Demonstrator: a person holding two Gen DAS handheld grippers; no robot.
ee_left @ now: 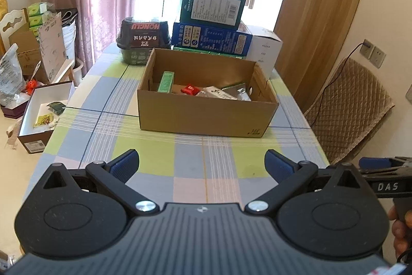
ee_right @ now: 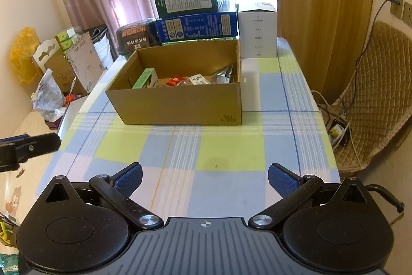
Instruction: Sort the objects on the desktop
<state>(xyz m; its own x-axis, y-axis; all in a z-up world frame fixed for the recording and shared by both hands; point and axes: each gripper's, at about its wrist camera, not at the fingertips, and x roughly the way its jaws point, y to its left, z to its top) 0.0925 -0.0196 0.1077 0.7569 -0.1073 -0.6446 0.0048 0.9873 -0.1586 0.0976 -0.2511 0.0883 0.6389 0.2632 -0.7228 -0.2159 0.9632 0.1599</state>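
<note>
Both grippers – left gripper (ee_left: pixel 201 164), right gripper (ee_right: pixel 205 178) – gape empty; your open brown cardboard box (ee_left: pixel 206 94) w/ light, crinkly packets – pinch edges.

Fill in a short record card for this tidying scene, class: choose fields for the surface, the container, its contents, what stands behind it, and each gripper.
surface: table with checked cloth
container: open cardboard box, upright on the cloth
contents: green carton, red packet, silver pouch, a white packet
behind box: stacked blue box and dark green box, white box, black tray pack
left gripper: fingers open, empty, above the cloth
right gripper: fingers open, empty
</note>
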